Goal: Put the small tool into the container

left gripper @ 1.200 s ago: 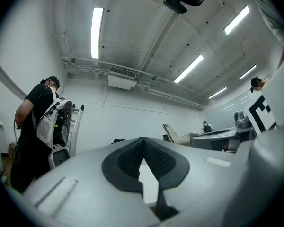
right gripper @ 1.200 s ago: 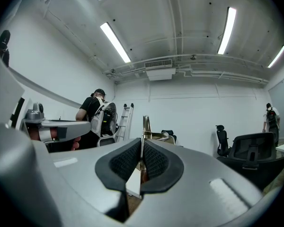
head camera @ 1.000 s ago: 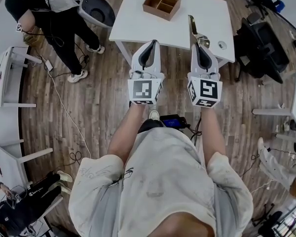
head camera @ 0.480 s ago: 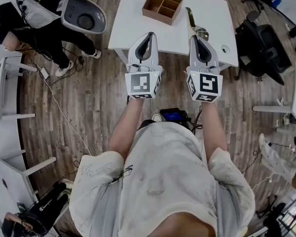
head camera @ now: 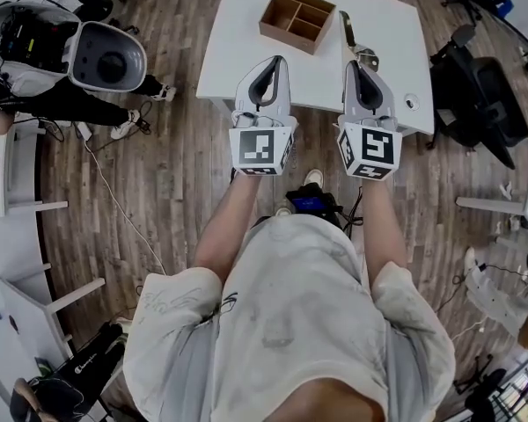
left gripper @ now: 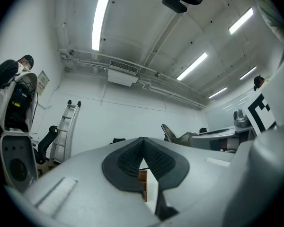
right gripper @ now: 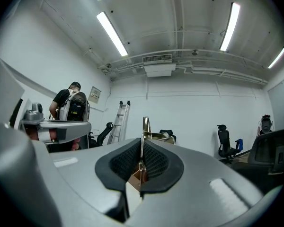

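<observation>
A brown wooden container [head camera: 297, 18] with several compartments sits at the far middle of the white table [head camera: 238, 33]. My right gripper [head camera: 359, 65] is over the table's near right part, shut on a thin brass-coloured tool [head camera: 345, 30] that sticks out forward past the jaws. In the right gripper view the tool [right gripper: 145, 126] rises from the closed pads of the right gripper [right gripper: 142, 144]. My left gripper [head camera: 268, 65] hovers over the table's near edge, shut with nothing in it. In the left gripper view the left gripper [left gripper: 142, 142] points up, and a strip of the container [left gripper: 142, 182] shows below its pads.
A small round object [head camera: 411, 101] lies near the table's right front corner. A black office chair [head camera: 475, 86] stands right of the table. A grey chair shell [head camera: 106, 58] and a person [head camera: 26, 104] are at the left. Cables [head camera: 114, 200] run over the wooden floor.
Both grippers have moved slightly forward over the table's near edge, the tool still in the right one. The person and the grey chair at the left have moved further left.
</observation>
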The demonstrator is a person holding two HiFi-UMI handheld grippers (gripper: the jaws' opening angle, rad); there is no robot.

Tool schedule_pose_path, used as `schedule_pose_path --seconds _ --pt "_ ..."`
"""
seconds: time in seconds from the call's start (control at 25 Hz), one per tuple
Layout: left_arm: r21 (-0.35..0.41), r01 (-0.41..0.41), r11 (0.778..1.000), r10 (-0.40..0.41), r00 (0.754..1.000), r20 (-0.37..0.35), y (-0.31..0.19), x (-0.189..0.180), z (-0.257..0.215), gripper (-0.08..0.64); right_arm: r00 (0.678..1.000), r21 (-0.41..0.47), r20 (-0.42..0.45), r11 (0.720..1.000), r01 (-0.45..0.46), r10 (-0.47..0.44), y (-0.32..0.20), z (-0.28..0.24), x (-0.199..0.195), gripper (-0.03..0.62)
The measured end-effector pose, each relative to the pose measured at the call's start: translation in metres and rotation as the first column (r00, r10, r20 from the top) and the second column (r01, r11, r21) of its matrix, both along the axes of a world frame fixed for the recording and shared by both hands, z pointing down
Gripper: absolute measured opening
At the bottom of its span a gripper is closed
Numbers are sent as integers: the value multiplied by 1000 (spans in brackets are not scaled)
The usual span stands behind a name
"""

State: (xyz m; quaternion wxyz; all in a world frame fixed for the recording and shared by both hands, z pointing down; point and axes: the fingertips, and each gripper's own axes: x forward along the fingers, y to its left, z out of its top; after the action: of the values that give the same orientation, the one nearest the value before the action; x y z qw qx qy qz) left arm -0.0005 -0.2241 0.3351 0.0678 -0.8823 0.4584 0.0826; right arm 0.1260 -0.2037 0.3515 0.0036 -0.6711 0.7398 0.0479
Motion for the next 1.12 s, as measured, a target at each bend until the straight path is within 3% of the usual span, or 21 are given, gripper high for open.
schedule_pose_path --seconds 1.12 --pt "6 58 998 -58 998 10 -29 -5 -9 11 993 -21 27 993 120 -119 -38 7 -21 12"
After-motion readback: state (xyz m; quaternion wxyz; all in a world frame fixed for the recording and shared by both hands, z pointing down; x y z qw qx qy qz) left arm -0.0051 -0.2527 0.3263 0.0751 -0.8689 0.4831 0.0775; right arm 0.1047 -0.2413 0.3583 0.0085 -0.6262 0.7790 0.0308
